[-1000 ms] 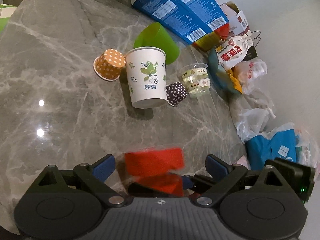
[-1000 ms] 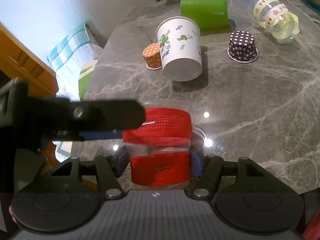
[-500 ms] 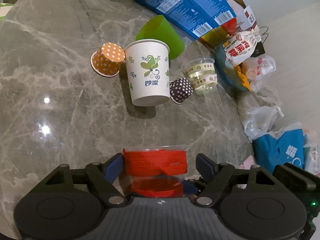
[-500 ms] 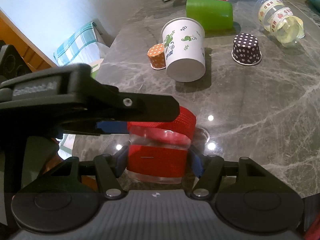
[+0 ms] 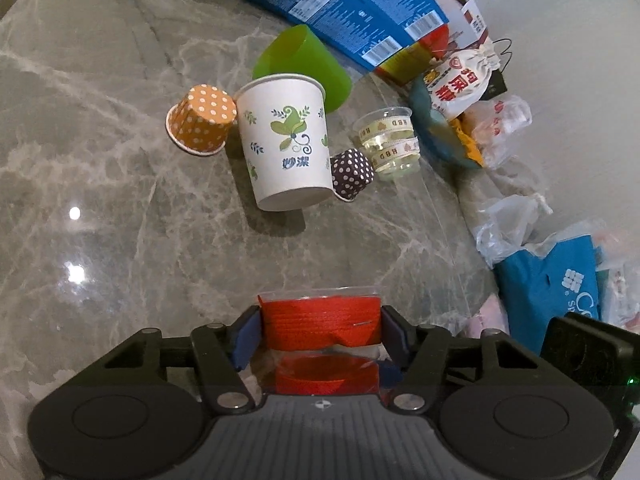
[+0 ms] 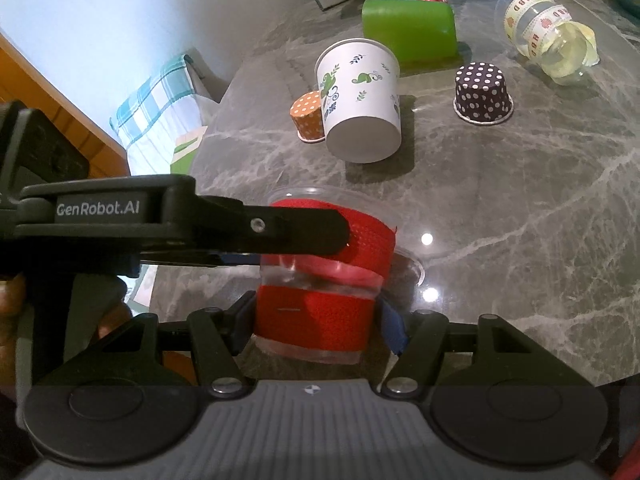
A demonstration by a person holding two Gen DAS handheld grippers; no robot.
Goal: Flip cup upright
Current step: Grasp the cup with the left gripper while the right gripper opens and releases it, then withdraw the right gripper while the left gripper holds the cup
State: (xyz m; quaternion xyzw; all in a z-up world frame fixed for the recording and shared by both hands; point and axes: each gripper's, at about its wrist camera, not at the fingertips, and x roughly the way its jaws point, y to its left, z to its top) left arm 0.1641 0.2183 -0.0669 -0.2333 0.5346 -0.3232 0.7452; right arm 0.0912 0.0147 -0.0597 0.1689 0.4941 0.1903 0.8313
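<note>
A clear plastic cup with a red band (image 5: 320, 326) lies on its side near the front edge of the grey marble table (image 5: 120, 220). My left gripper (image 5: 320, 332) is shut on it, blue pads against both sides. My right gripper (image 6: 320, 320) is also shut on the same cup (image 6: 316, 316), gripping near its base, rim pointing away. The left gripper's finger (image 6: 240, 228) crosses in front in the right wrist view and hides part of the cup.
Further back a white paper cup (image 5: 286, 144) lies on its side. Orange dotted (image 5: 200, 120) and dark dotted (image 5: 352, 174) small cups stand inverted. A green cup (image 5: 304, 64) and a clear cup (image 5: 390, 144) lie sideways. Blue boxes (image 5: 344, 4) and bags (image 5: 548, 280) stand right.
My left gripper has closed in from open onto the red-banded cup. The cup has tilted in the right gripper, which stays shut on it.
</note>
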